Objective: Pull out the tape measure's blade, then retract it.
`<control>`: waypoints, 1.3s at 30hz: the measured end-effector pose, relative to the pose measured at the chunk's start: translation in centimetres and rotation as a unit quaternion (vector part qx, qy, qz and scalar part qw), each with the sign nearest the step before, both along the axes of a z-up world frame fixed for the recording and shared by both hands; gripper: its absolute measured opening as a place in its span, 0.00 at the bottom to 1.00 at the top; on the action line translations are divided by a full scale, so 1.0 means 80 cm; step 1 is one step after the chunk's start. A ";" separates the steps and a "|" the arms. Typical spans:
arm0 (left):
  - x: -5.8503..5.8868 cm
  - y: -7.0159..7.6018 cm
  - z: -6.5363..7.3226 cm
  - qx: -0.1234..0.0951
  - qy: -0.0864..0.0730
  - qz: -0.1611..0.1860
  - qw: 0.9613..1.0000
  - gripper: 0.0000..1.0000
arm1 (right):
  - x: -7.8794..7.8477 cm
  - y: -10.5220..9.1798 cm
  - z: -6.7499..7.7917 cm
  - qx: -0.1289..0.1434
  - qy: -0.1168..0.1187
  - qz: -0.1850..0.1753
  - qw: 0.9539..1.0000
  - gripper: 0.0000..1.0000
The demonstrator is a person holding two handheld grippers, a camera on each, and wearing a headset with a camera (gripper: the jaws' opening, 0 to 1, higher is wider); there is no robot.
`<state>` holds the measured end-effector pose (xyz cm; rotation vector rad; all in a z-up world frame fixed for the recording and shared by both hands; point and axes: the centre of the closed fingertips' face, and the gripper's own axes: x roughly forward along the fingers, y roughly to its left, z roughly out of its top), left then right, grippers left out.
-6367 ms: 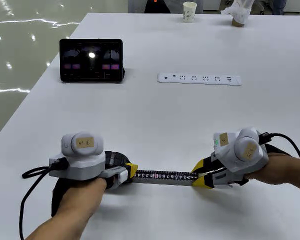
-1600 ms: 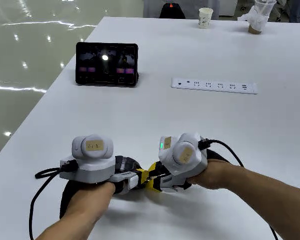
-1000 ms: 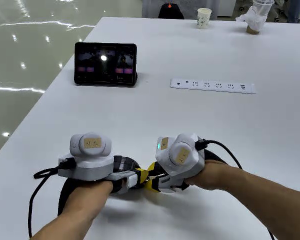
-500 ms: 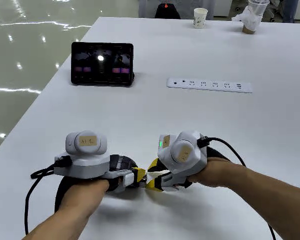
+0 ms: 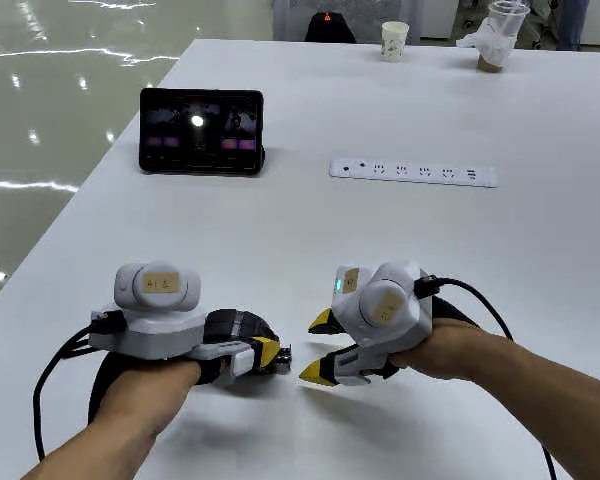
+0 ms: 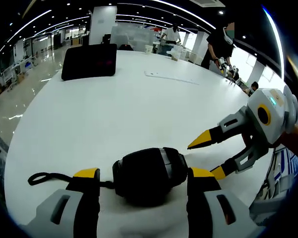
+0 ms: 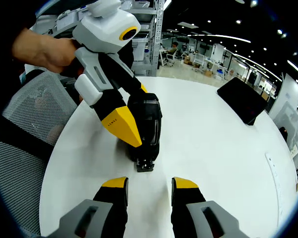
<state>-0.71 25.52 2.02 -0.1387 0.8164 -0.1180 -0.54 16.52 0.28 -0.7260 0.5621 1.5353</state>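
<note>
The black tape measure [image 5: 237, 327] lies on the white table [image 5: 310, 230] with my left gripper [image 5: 260, 351] shut on its body. In the left gripper view the tape measure [image 6: 149, 173] sits between both yellow-tipped jaws of the left gripper [image 6: 144, 174]. Its blade is wound in, and just the end hook [image 7: 145, 165] pokes out of the case [image 7: 146, 124]. My right gripper [image 5: 315, 349] stands open a short way right of the hook, holding nothing. In its own view the right gripper [image 7: 149, 184] points at the hook with a small gap of table between.
A dark tablet [image 5: 201, 130] stands propped at the back left and a white power strip [image 5: 412, 172] lies at the back middle. A paper cup [image 5: 394, 40] and a wrapped cup [image 5: 492, 45] stand at the far edge. The table's left edge runs close to the left hand.
The blade, drawn out several seconds ago, has gone back into the case. In the last half second the right gripper opened, came off the hook and drew a little to the right.
</note>
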 end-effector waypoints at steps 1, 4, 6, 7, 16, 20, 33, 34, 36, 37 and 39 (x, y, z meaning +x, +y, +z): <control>-0.002 0.001 0.001 0.001 -0.001 -0.001 1.000 0.67 | 0.001 -0.002 0.001 0.001 0.000 -0.004 1.000 0.33; -0.006 0.001 0.005 0.004 -0.004 -0.005 1.000 0.67 | 0.001 -0.009 0.004 0.002 -0.001 -0.012 1.000 0.35; -0.008 0.001 0.007 0.006 -0.006 -0.008 1.000 0.68 | 0.001 -0.014 0.004 0.001 -0.001 -0.019 1.000 0.36; -0.009 0.001 0.008 0.007 -0.007 -0.009 1.000 0.68 | 0.001 -0.016 0.005 0.001 -0.001 -0.022 1.000 0.37; -0.016 -0.004 0.013 0.012 -0.013 -0.031 0.999 0.69 | 0.003 -0.038 0.007 0.007 0.007 -0.055 0.998 0.42; -0.018 -0.005 0.012 0.011 -0.011 -0.039 0.999 0.69 | 0.005 -0.044 0.011 0.013 0.009 -0.070 0.997 0.45; -0.029 -0.002 0.016 0.027 -0.025 -0.068 0.997 0.71 | 0.007 -0.068 0.022 0.032 0.013 -0.116 0.993 0.52; -0.031 -0.001 0.016 0.030 -0.025 -0.070 0.997 0.71 | 0.006 -0.070 0.022 0.032 0.014 -0.118 0.992 0.54; -0.032 0.000 0.016 0.032 -0.028 -0.076 0.996 0.71 | 0.006 -0.073 0.024 0.034 0.013 -0.122 0.992 0.55; -0.033 0.000 0.017 0.030 -0.028 -0.076 0.996 0.71 | 0.006 -0.074 0.024 0.035 0.013 -0.125 0.992 0.56; -0.035 0.000 0.019 0.025 -0.031 -0.078 0.996 0.72 | 0.004 -0.076 0.026 0.038 0.014 -0.128 0.991 0.57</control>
